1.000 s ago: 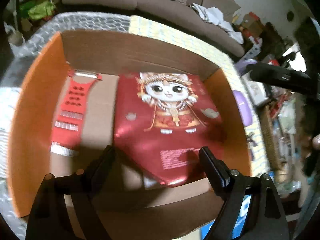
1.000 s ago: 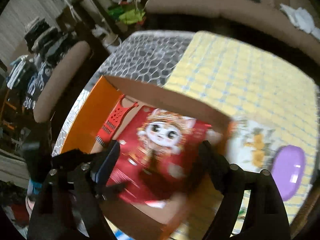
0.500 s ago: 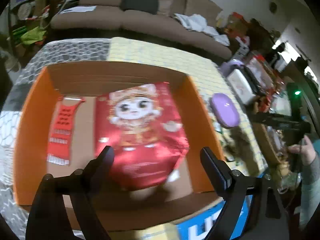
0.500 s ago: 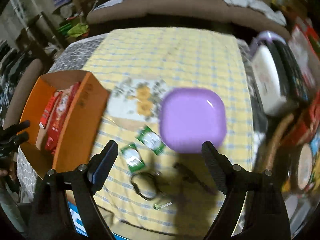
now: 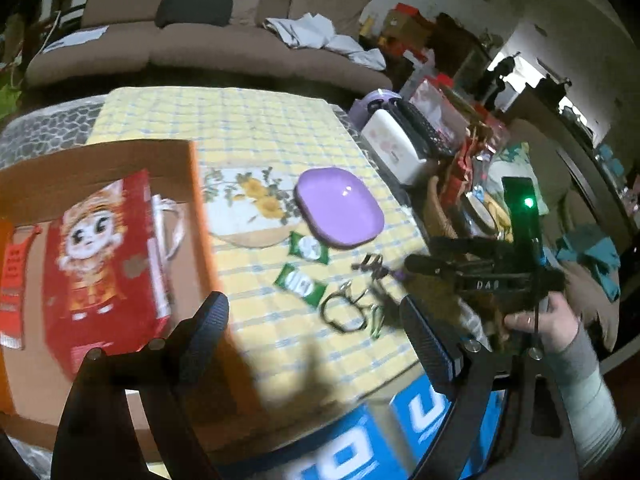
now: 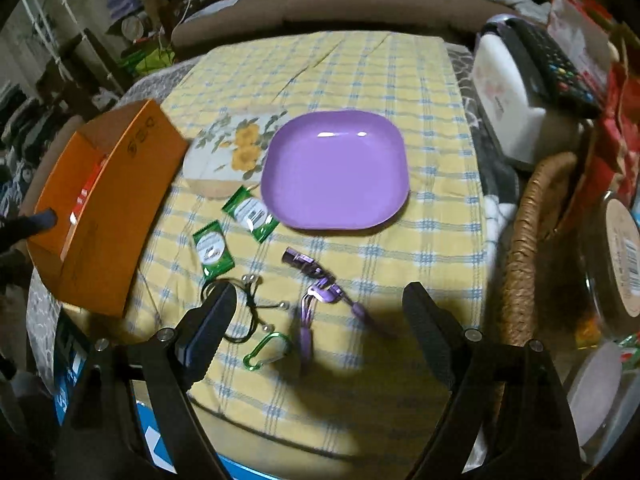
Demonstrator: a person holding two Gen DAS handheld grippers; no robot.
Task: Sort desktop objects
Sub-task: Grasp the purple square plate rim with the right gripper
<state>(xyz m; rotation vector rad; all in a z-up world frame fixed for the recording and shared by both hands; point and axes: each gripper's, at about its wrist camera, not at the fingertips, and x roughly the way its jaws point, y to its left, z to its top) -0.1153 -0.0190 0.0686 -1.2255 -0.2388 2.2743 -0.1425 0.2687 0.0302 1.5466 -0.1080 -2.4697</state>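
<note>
An orange cardboard box [image 5: 200, 216] at the table's left holds a red cartoon-cat bag [image 5: 104, 252] and a red strip [image 5: 12, 280]; the box also shows in the right wrist view [image 6: 104, 216]. On the yellow checked cloth lie a purple plate [image 6: 336, 168], two green packets [image 6: 250, 214] [image 6: 212, 248], a black cord [image 6: 240, 308], a green carabiner [image 6: 268, 350] and a purple eyelash curler [image 6: 320, 300]. My left gripper [image 5: 312, 320] is open and empty above the box's right wall. My right gripper [image 6: 316, 312] is open and empty above the curler and cord.
A floral fan [image 6: 228, 148] lies beside the plate. A white appliance with a remote on top [image 6: 516, 92], a wicker basket [image 6: 524, 256] and jars [image 6: 616, 256] crowd the right side. A blue box [image 5: 400, 436] sits below the front edge. A brown sofa [image 5: 200, 40] stands behind.
Both grippers have swung right, away from the box's inside toward the cloth. The right gripper now looks down on the plate and small items. The red bag stays in the box.
</note>
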